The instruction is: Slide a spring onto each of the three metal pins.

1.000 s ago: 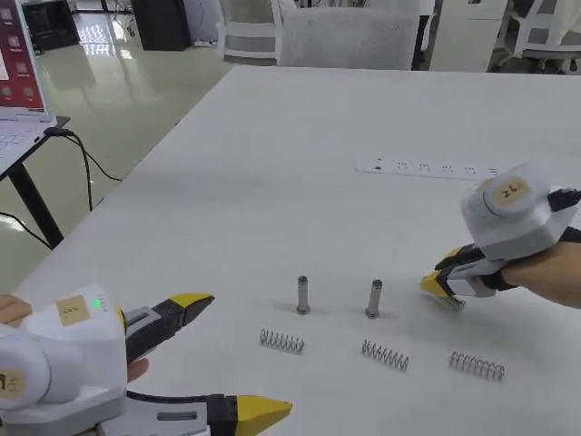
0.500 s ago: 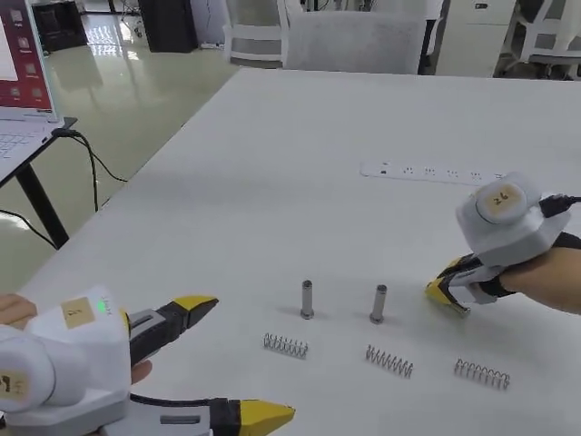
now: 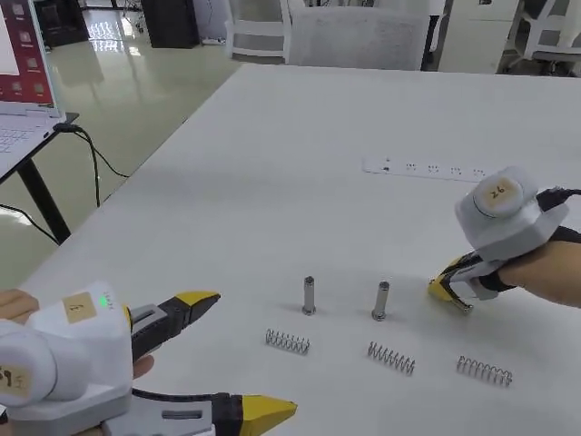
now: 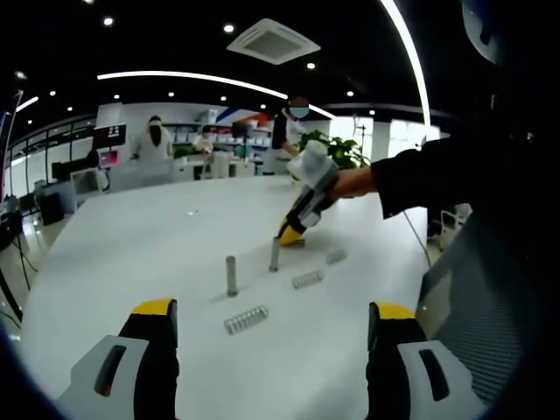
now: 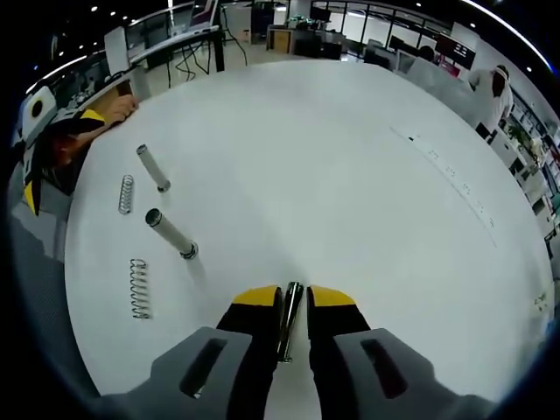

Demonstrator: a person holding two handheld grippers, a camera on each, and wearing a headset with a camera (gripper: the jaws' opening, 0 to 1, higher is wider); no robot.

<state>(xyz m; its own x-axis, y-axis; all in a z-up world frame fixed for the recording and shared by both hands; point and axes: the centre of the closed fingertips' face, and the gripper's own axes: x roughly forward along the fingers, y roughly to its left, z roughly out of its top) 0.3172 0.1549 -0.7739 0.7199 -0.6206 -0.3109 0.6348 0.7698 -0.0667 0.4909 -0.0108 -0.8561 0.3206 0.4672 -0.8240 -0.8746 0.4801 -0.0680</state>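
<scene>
Two metal pins stand upright on the white table, the left pin (image 3: pixel 309 296) and the middle pin (image 3: pixel 380 301). In front of them lie three springs (image 3: pixel 287 341) (image 3: pixel 391 358) (image 3: pixel 484 371). My right gripper (image 3: pixel 451 292) is down at the table to the right of the middle pin, shut on a third pin (image 5: pixel 290 319) that shows between its jaws (image 5: pixel 293 302). My left gripper (image 3: pixel 238 356) hovers open at the near left, with nothing between its fingers (image 4: pixel 273 319). The left gripper view looks across the nearest spring (image 4: pixel 245 319) and the pins (image 4: pixel 232 276) toward the right gripper (image 4: pixel 293 232).
A white power strip (image 3: pixel 427 169) lies on the table beyond the pins. A laptop (image 3: pixel 18 82) sits on a side stand to the far left, with a cable hanging from it. Chairs stand past the table's far edge.
The head view has drifted slightly. Neither gripper, pin nor spring has visibly moved on the table.
</scene>
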